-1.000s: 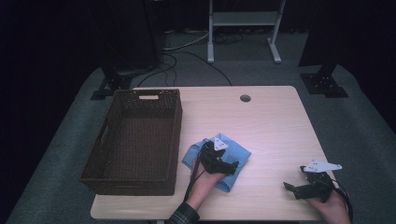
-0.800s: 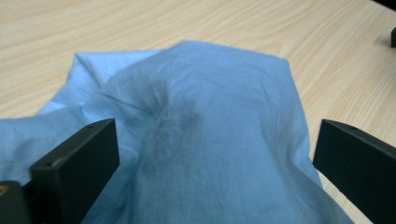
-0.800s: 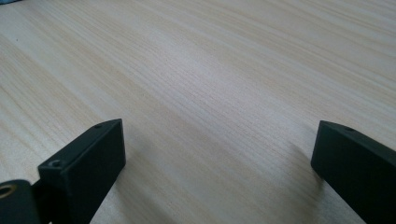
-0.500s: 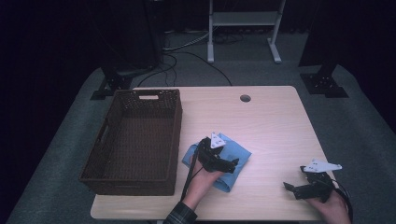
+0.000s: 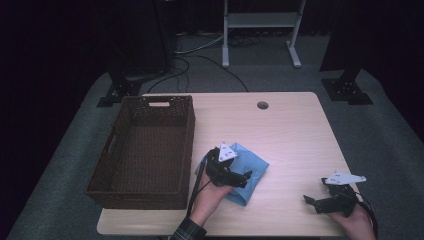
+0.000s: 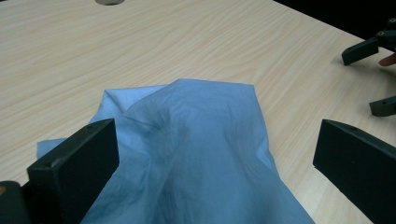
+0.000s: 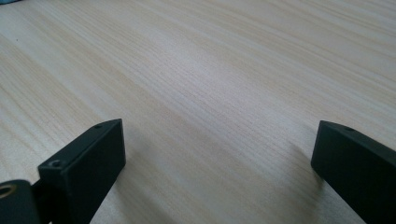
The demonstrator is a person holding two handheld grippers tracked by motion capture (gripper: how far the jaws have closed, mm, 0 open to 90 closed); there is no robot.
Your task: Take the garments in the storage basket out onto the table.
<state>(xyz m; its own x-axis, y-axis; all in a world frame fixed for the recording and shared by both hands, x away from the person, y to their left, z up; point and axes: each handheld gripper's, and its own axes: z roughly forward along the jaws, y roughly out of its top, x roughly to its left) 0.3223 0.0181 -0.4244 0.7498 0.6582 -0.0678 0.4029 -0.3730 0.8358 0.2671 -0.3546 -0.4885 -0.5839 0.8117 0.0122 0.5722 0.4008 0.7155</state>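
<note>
Cloth (image 5: 248, 171): blue, soft, light, limp; lies crumpled on table (image 5: 290, 130) beside basket (image 5: 145, 150). Likely to sag and slide; best pinched at raised fold or free edge. Left gripper (image 5: 243, 179) above it, jaws wide, nothing gripped. Right gripper (image 5: 314, 202) well apart, jaws wide, empty.

No text, label, brand, number or sign can be read anywhere.

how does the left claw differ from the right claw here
The left claw hangs over the blue cloth near the wicker basket; the right claw sits over bare table at the near right corner. The left claw has cloth lying between its jaws, unpinched; the right claw has nothing between its jaws. Both are open wide.
</note>
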